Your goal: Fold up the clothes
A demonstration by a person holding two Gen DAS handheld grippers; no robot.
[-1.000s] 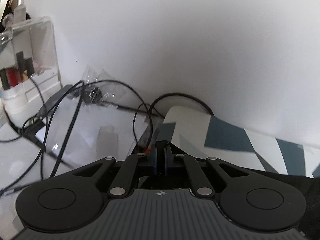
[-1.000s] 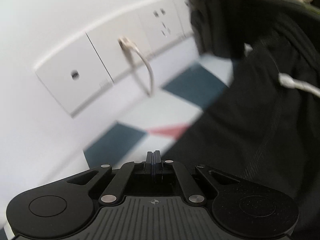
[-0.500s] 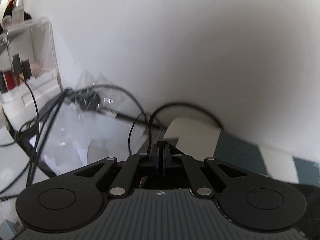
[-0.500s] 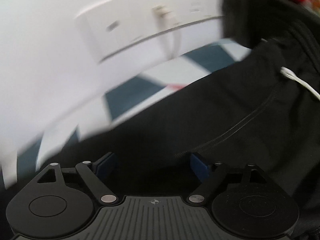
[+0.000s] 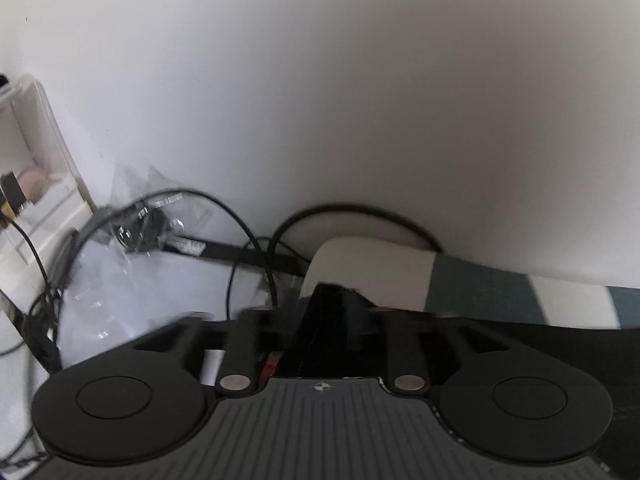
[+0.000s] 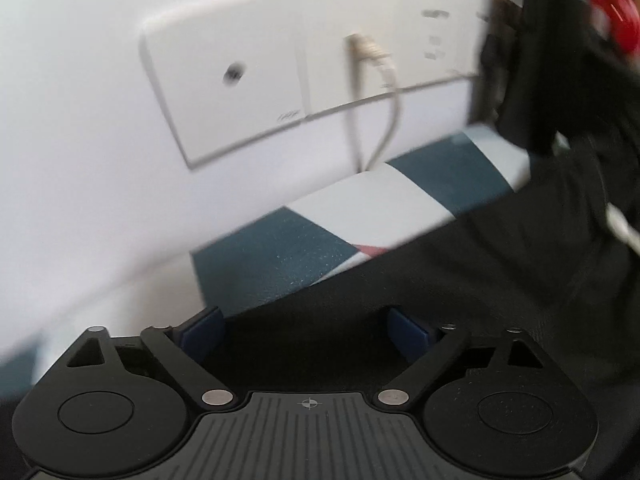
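The right gripper (image 6: 308, 330) has matte black linkage arms with steel pivot pins and a ribbed grey body; its two blue pads (image 6: 200, 334) stand far apart and its jaws are opening, with black cloth lying between them but pressed by neither pad. The left gripper (image 5: 320, 320) is built the same; its jaws are opening too, and a dark fold of the black garment (image 5: 560, 340) sits in the gap, though blur hides whether the pads touch it.

The black garment is soft, matte knit with a stitched seam and a white drawstring (image 6: 622, 228) near the right edge of the right view. It lies on a smooth mat (image 6: 280, 252) printed in teal, white and a sliver of red, set against a white wall (image 5: 320, 100).

A second ago both pairs of jaws were pinched shut; now both are parted. The left view has swung so the clear plastic box (image 5: 40, 168) sits nearer the frame's left edge.

Only the left view shows thin black cables (image 5: 248, 248) looping over crinkled clear plastic film (image 5: 132, 264). Only the right view shows the white wall socket plate (image 6: 224, 92) with a beige plug and cord (image 6: 384, 80), and a blurred red object (image 6: 616, 12) at top right.
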